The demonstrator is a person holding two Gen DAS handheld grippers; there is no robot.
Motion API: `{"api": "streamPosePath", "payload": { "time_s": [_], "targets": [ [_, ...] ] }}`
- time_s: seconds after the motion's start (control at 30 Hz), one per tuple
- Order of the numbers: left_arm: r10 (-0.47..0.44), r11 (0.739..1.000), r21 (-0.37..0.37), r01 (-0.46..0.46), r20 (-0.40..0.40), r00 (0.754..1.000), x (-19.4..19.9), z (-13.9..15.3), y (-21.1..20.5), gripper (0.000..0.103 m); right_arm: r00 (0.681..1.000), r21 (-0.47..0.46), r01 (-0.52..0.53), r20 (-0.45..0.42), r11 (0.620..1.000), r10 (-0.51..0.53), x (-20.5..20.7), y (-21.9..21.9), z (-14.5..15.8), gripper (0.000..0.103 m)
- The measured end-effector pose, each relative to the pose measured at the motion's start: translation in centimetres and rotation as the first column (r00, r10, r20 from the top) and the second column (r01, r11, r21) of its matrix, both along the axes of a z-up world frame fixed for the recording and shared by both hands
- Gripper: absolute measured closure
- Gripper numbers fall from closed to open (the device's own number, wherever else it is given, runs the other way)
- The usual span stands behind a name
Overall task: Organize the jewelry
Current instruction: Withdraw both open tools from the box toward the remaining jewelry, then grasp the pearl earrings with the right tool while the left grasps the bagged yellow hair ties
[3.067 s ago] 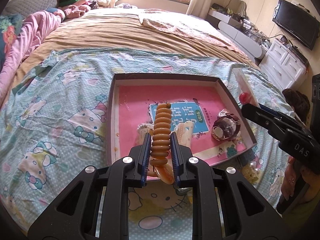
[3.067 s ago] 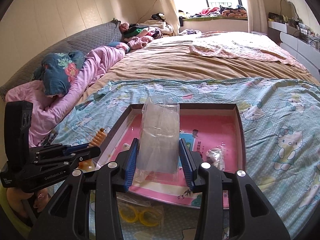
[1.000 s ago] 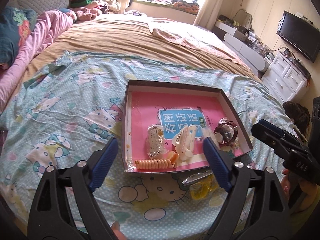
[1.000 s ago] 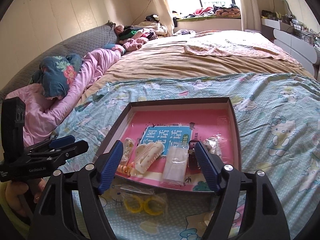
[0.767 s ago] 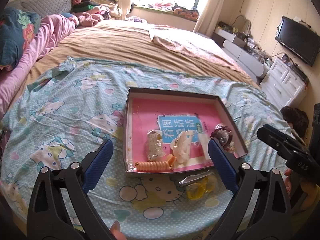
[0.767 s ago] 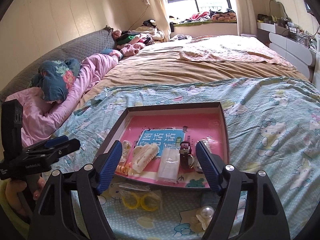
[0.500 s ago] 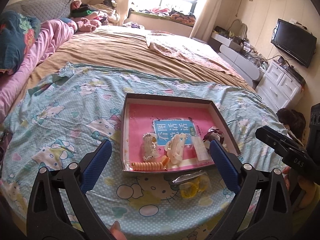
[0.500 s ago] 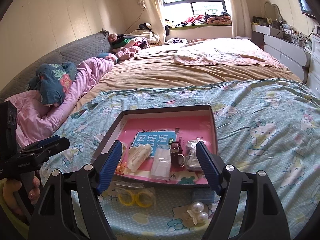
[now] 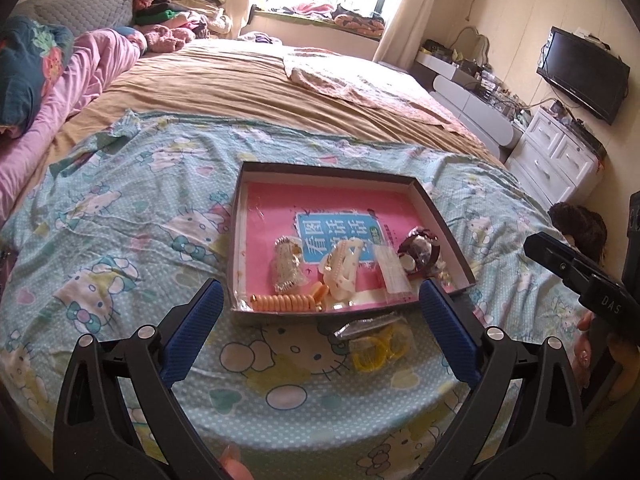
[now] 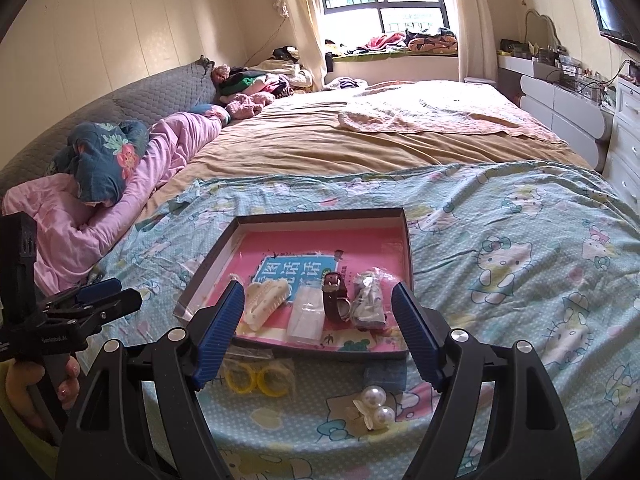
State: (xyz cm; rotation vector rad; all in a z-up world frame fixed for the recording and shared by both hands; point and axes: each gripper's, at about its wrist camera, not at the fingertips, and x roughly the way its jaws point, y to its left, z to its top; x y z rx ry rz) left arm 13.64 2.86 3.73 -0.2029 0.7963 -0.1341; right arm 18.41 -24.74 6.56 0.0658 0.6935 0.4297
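A shallow box [image 9: 332, 172] with a pink floor sits on the Hello Kitty sheet; it also shows in the right wrist view [image 10: 405, 240]. Inside lie an orange spiral hair tie [image 9: 282, 303], a cream hair claw [image 9: 344, 266], a clear packet [image 10: 306, 318], a brown-strap watch [image 10: 335, 294] and a bagged silver piece [image 9: 286, 266]. A bag of yellow rings [image 10: 256, 378] and pearl earrings [image 10: 374, 404] lie on the sheet in front of the box. My left gripper [image 9: 320, 328] and right gripper [image 10: 318, 334] are both open, empty, held back from the box's near edge.
The bed's rounded near edge [image 9: 320, 440] lies just below the grippers. Pink bedding [image 10: 120, 200] lies at the left, white drawers [image 9: 560, 160] and a wall TV [image 9: 580, 76] at the right. A small blue box [image 10: 386, 376] sits near the pearls.
Earlier the left gripper held the orange hair tie and the right the clear packet; both now lie in the box. Both grippers have opened and pulled back and up from the box.
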Motion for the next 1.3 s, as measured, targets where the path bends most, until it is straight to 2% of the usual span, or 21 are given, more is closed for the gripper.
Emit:
{"api": "streamPosePath", "payload": {
  "time_s": [0.73,0.93,1.03,1.3],
  "targets": [
    [-0.063,0.997,0.036,0.068,-0.127,0.990,0.5,-4.6,-3.7,0.012,0.989,-0.060,-0.005,-0.146,0.998,-0.004,-0.5,-1.9,-6.4,0.028],
    [-0.077,0.997,0.002,0.079,-0.182,0.980,0.9,-6.2,-4.5,0.012,0.984,-0.079,-0.013,-0.176,0.997,-0.001,-0.2,-2.2,-8.1,0.029],
    [-0.087,0.996,-0.038,0.081,-0.219,0.972,1.1,-7.2,-4.8,0.012,0.981,-0.084,-0.026,-0.193,0.996,0.009,0.1,-2.3,-8.9,0.033],
    [-0.096,0.994,-0.076,0.079,-0.267,0.959,1.7,-8.9,-5.4,0.012,0.969,-0.087,-0.051,-0.245,0.995,0.028,0.5,-2.6,-11.0,0.041]
  ]
}}
